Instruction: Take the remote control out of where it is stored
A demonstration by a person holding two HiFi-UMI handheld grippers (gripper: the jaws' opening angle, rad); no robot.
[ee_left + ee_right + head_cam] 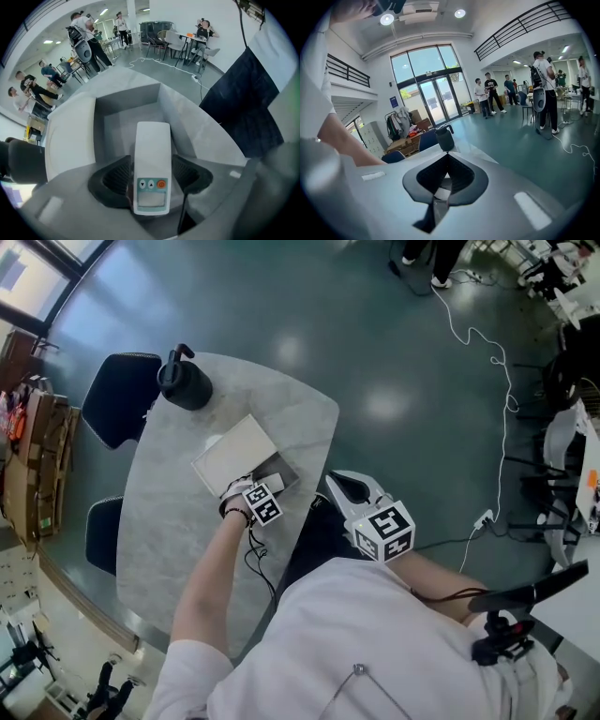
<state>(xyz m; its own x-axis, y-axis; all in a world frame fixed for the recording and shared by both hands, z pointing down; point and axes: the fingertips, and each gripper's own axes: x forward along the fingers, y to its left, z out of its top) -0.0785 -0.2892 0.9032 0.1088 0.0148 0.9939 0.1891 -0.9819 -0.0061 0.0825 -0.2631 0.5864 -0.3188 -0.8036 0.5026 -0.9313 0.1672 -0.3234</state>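
The white remote control (152,164), with two arrow keys and an orange button above a small screen, sits between my left gripper's (151,157) black pads (116,176), which are shut on its sides. It points into the open grey box (126,110) just ahead. In the head view the left gripper (247,489) is at the near end of that box (277,468), whose pale lid (234,454) lies alongside. My right gripper (349,487) hovers off the table's right edge, shut and holding nothing, and its jaw tips meet in the right gripper view (446,155).
A black jug (185,381) stands at the far end of the oval grey table (169,521). Two dark chairs (120,399) (102,532) are on the table's left side. A white cable (487,362) runs over the floor to the right. People stand in the hall beyond.
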